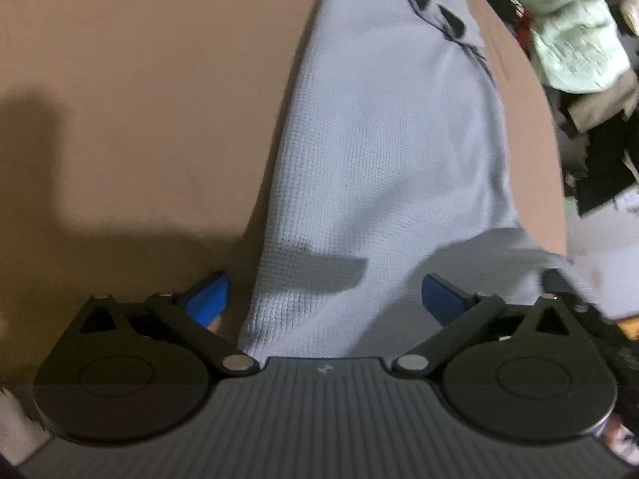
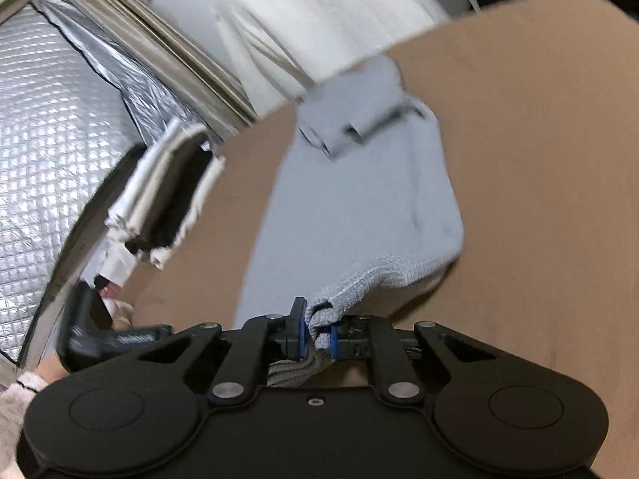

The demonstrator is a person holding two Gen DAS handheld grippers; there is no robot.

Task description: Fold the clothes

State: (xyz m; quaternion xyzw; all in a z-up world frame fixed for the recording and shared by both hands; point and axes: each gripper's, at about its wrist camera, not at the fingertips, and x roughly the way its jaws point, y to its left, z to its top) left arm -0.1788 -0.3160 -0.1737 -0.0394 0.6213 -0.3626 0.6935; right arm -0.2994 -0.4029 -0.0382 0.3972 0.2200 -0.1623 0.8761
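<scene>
A light blue waffle-knit garment lies stretched across the brown surface, with a dark print near its far end. My left gripper hovers over its near end with the blue pads wide apart, open, one pad off the cloth's left edge and one over the cloth. In the right wrist view the same garment is partly folded, with a turned-up hem. My right gripper is shut on the garment's near edge, cloth bunched between the blue pads.
A stack of folded white and black clothes sits at the surface's left edge. Silver quilted foil and white fabric lie beyond it. A heap of mixed clothes is past the right edge. A sleeve cuff shows low left.
</scene>
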